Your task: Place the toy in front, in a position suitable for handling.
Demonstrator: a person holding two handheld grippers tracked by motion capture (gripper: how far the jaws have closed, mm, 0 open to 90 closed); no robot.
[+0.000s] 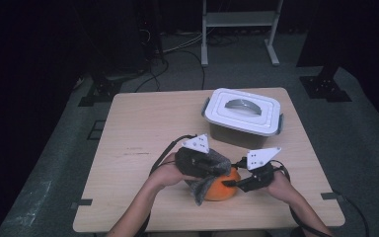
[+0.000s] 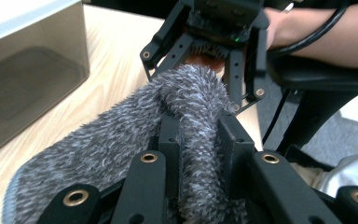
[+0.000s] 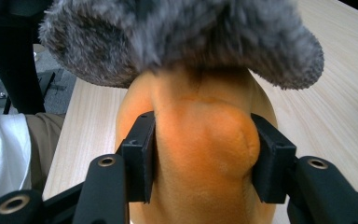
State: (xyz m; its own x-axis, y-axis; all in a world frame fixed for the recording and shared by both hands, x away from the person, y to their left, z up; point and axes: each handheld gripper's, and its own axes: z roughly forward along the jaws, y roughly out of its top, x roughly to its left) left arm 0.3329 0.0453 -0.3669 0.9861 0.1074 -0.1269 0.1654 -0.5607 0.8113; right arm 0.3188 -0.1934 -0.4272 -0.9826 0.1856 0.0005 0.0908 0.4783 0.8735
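An orange plush ball (image 1: 223,190) lies near the table's front edge with a grey furry piece (image 1: 203,188) draped over its left side. My left gripper (image 1: 216,170) is shut on a fold of that grey fur (image 2: 121,135), which bulges up between its jaws (image 2: 198,135). From the right, my right gripper (image 1: 232,183) is shut on the orange plush (image 3: 200,135), whose soft body swells between the two pads (image 3: 203,149). In the right gripper view the grey fur (image 3: 177,37) overhangs the orange body. The left gripper view also shows the right gripper (image 2: 205,51) facing it, just past the fur.
A lidded white and grey plastic box (image 1: 243,117) with side latches stands at the back right of the wooden table (image 1: 143,128), a short way behind the grippers. The box's side wall (image 2: 28,70) appears close on the left in the left gripper view.
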